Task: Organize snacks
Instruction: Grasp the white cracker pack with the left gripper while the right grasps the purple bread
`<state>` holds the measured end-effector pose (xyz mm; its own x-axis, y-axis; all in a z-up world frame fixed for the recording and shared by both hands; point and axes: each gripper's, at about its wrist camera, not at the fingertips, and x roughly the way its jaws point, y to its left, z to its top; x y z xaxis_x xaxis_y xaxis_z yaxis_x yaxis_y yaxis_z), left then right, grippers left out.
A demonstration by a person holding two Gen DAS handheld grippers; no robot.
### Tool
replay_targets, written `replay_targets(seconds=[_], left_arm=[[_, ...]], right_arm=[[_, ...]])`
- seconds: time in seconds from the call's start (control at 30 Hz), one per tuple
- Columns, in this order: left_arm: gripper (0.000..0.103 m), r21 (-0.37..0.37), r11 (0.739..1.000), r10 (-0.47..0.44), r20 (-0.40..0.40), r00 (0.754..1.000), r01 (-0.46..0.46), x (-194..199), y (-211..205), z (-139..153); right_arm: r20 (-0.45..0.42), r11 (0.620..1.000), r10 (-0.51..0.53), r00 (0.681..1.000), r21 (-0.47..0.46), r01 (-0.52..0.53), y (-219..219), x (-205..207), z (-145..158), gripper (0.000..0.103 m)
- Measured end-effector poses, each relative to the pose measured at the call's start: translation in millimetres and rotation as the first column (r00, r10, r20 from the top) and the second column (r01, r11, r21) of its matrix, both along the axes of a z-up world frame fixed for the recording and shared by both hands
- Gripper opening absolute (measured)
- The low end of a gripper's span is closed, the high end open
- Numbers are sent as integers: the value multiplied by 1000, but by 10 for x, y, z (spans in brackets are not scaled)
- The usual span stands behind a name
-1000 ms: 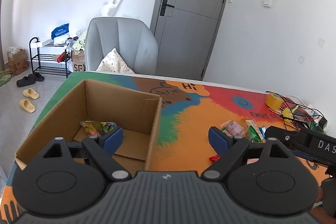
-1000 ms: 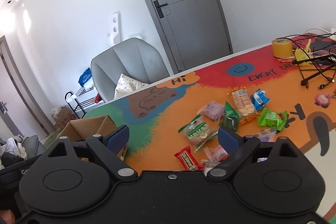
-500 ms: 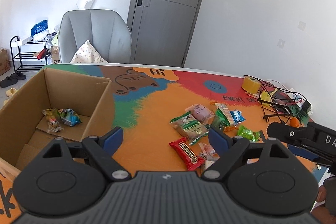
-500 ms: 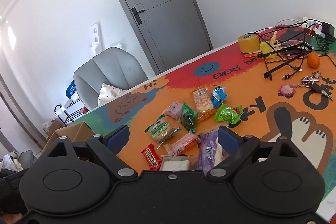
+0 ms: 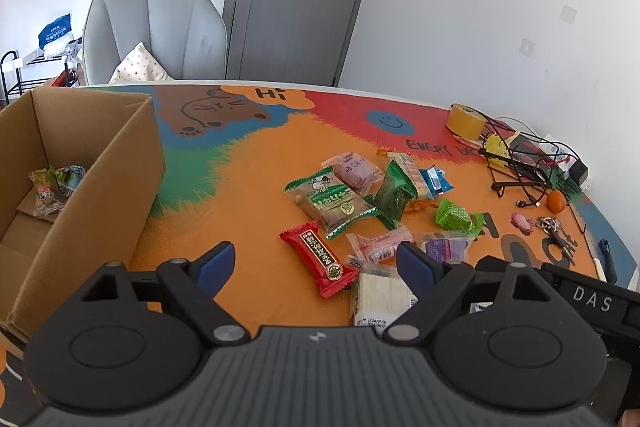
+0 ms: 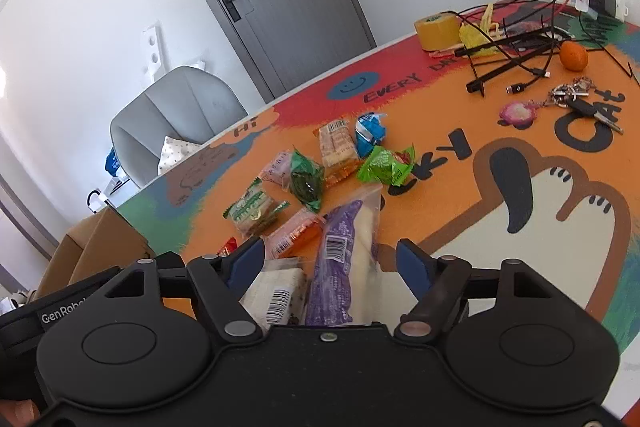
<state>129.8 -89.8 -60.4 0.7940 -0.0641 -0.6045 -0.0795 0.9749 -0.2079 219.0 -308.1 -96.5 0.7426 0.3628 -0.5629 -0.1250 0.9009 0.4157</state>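
Observation:
A pile of wrapped snacks lies on the colourful table mat. A red bar (image 5: 318, 258) and a white wafer pack (image 5: 380, 297) lie nearest my left gripper (image 5: 316, 263), which is open and empty above them. An open cardboard box (image 5: 132, 163) at the left holds two snack packs (image 5: 52, 183). My right gripper (image 6: 330, 259) is open, with a purple pack (image 6: 340, 259) lying between its fingers on the table and the white wafer pack (image 6: 276, 291) by its left finger. Green (image 6: 386, 165), blue (image 6: 370, 131) and orange (image 6: 338, 147) packs lie farther off.
A tape roll (image 5: 466, 119), a black wire stand with cables (image 5: 520, 163), a small orange (image 6: 574, 55) and keys (image 6: 576, 99) sit at the table's right. A grey chair (image 5: 156, 31) and a door stand behind the table.
Both grippers have swung right from the box and come down toward the snack pile. The right gripper now straddles the purple pack.

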Motion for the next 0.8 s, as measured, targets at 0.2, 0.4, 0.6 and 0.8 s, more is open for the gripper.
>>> replay_targets(seconds=[0.2, 0.4, 0.6, 0.8], left_arm=[[86, 8, 1000, -23, -32, 999, 23, 44, -82, -131], [86, 23, 999, -36, -44, 998, 38, 94, -170, -183], [86, 36, 995, -89, -66, 994, 91, 142, -374, -259], [86, 42, 990, -128, -84, 988, 132, 184, -548, -333]], right_arm=[[-64, 1000, 17, 998, -1, -17, 31, 82, -245, 58], [-76, 997, 58, 995, 52, -54, -30, 75, -375, 29], [-58, 999, -2, 998, 52, 5, -260, 40, -357, 27], [-57, 997, -38, 998, 59, 41, -416, 20, -369, 27]])
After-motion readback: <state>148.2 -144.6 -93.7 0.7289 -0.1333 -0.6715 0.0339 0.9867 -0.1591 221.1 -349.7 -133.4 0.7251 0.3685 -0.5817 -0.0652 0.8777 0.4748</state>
